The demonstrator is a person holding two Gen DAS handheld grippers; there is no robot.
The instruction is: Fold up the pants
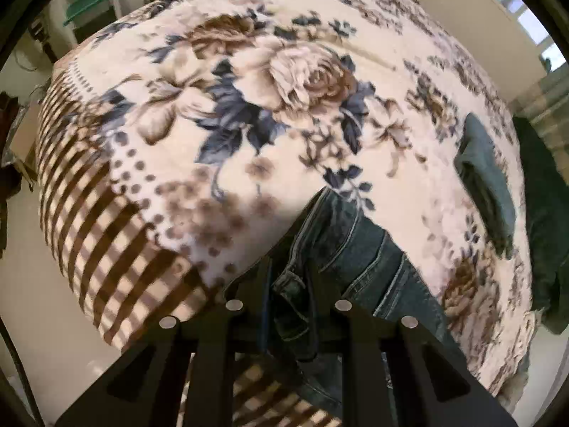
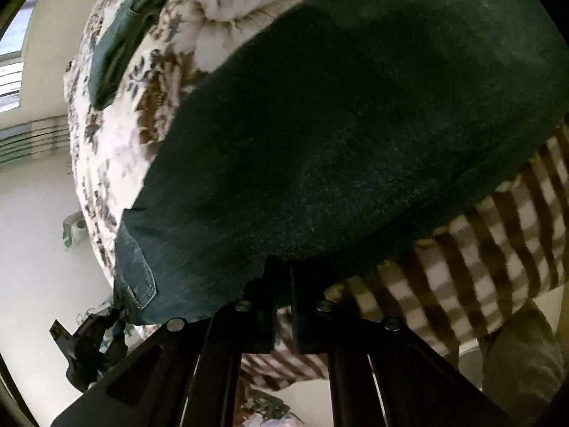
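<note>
Dark blue jeans lie on a floral blanket spread over a bed. In the left wrist view my left gripper is shut on the bunched waistband, at the belt loops, near the blanket's checked border. In the right wrist view the jeans fill most of the picture as a broad dark sheet. My right gripper is shut on their near edge. The left gripper shows at the lower left of that view, holding the stitched waistband corner.
A folded dark garment rests on the blanket away from the jeans. More dark cloth hangs at the bed's right edge. Green shelves stand beyond the bed, a window is at the upper right, and pale floor surrounds the bed.
</note>
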